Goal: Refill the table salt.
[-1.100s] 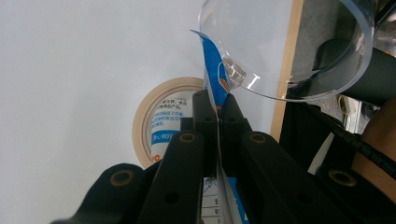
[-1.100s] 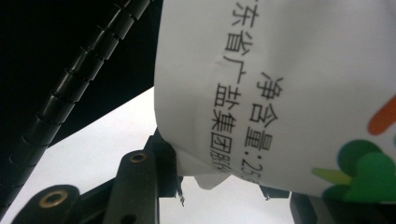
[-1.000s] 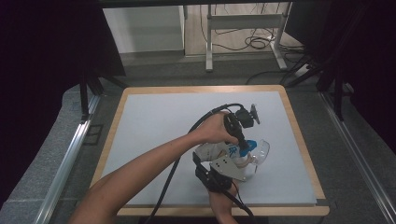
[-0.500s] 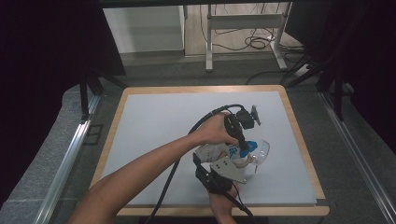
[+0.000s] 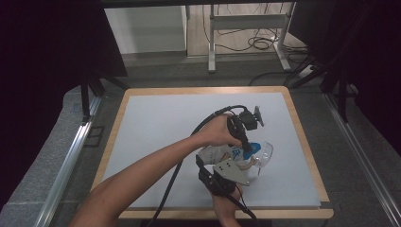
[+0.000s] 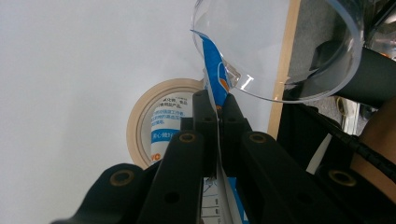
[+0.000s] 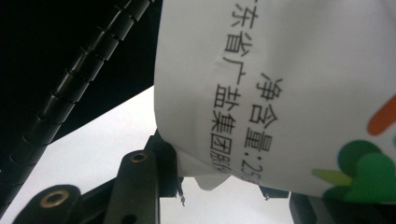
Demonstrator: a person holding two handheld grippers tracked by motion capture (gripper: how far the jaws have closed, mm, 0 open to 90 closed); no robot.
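A white salt bag (image 5: 216, 154) with a blue top is held up over the right half of the table, its top leaning toward a clear plastic bowl (image 5: 265, 152). My left gripper (image 5: 247, 149) reaches in from the left and is shut on the bag's blue top edge (image 6: 214, 65), right at the rim of the bowl (image 6: 280, 42). From the near edge, my right gripper (image 5: 227, 160) comes up with its jaws closed on the bag's lower part (image 7: 280, 84). The printed white bag sits between the right gripper's (image 7: 224, 184) black jaws.
A roll of beige tape (image 6: 144, 116) lies flat on the white mat (image 5: 156, 132) under the bag. The mat has a wooden border (image 5: 302, 137). Cables trail from both grippers toward the near edge. Dark curtains and metal rails flank the table.
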